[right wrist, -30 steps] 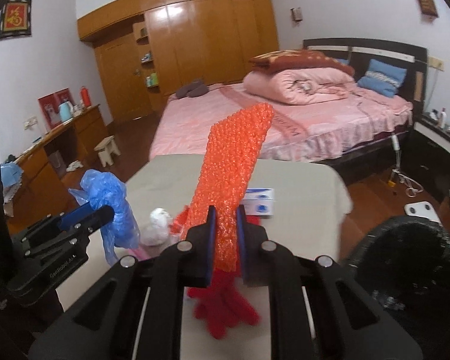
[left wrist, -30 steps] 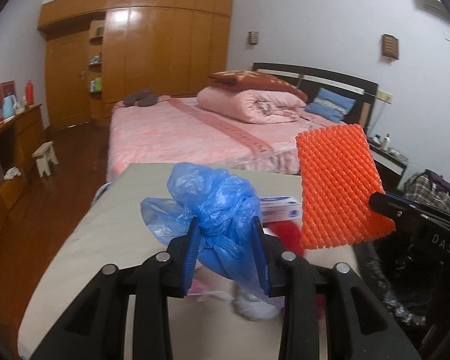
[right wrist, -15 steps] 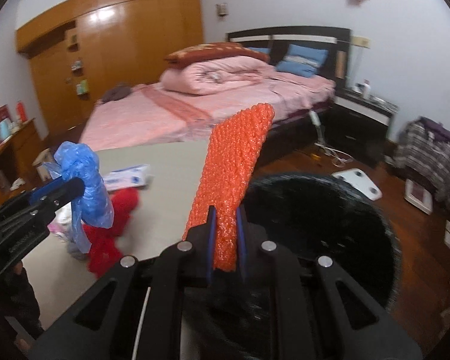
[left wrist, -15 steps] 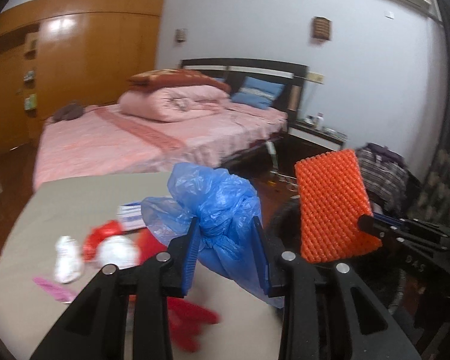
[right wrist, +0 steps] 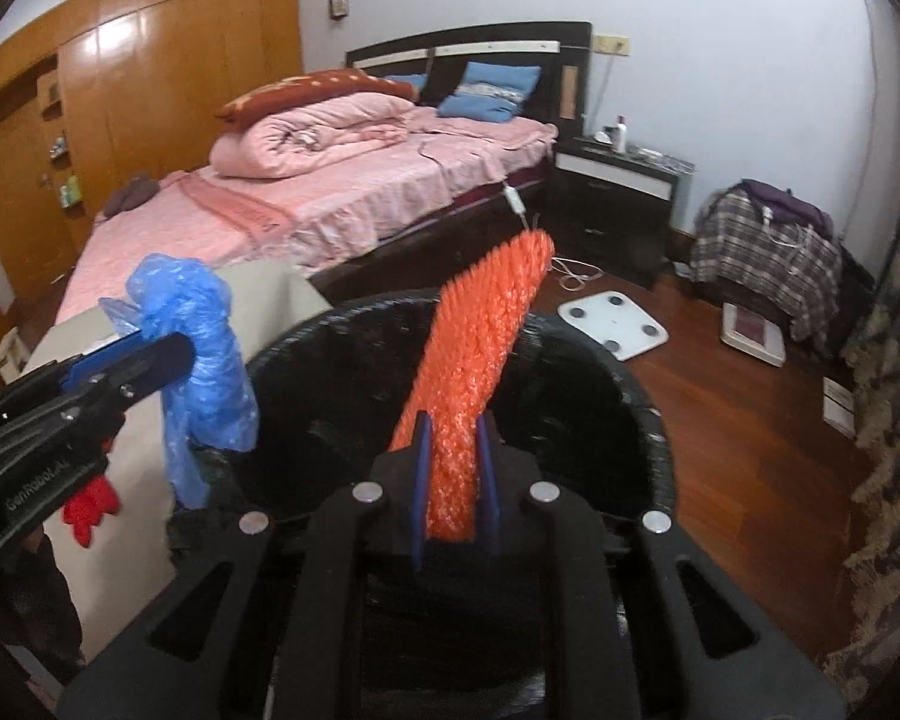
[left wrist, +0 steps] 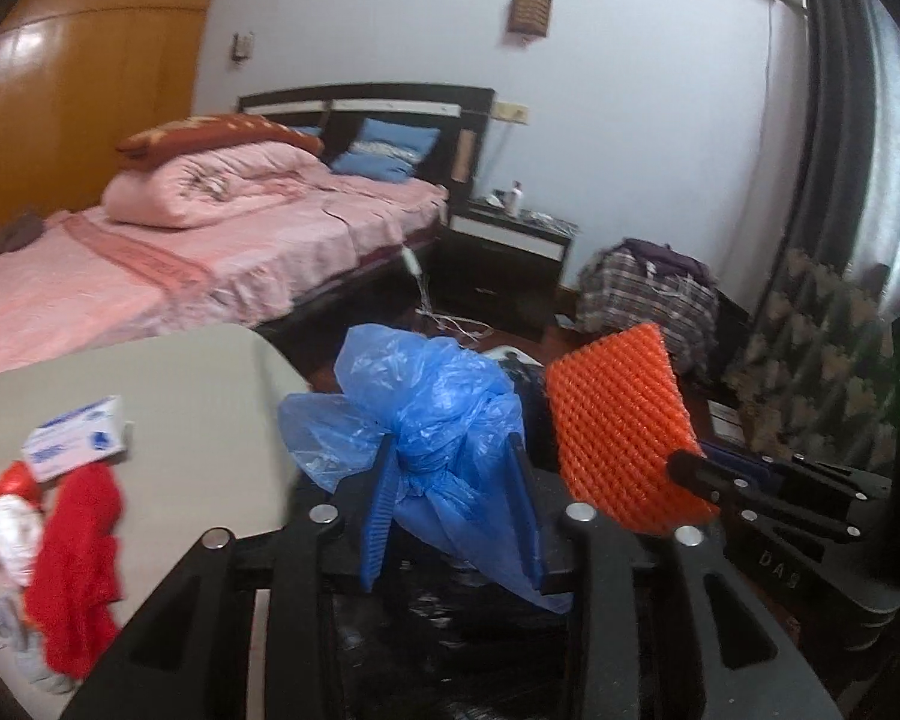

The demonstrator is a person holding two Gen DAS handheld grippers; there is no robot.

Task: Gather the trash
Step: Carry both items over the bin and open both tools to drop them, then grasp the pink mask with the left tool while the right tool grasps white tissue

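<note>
My left gripper (left wrist: 450, 474) is shut on a crumpled blue plastic bag (left wrist: 432, 402) and holds it over the near rim of a black-lined trash bin (right wrist: 642, 414). The bag also shows in the right wrist view (right wrist: 204, 348). My right gripper (right wrist: 453, 450) is shut on an orange bubble-wrap sheet (right wrist: 480, 336), upright over the bin's opening. That sheet shows in the left wrist view (left wrist: 621, 426) to the right of the bag. The left gripper (right wrist: 168, 354) sits left of the bin.
A beige table (left wrist: 198, 396) to the left holds a red rag (left wrist: 78, 546), a white and blue box (left wrist: 75, 438) and white crumpled paper (left wrist: 6, 528). A pink bed (right wrist: 342, 192), a nightstand (right wrist: 612, 192), a white scale (right wrist: 612, 318) and a plaid bag (right wrist: 762, 246) stand beyond.
Both grippers have swung right, away from the table, and now hold the blue bag and the orange sheet over the black bin. Both stay shut on their items.
</note>
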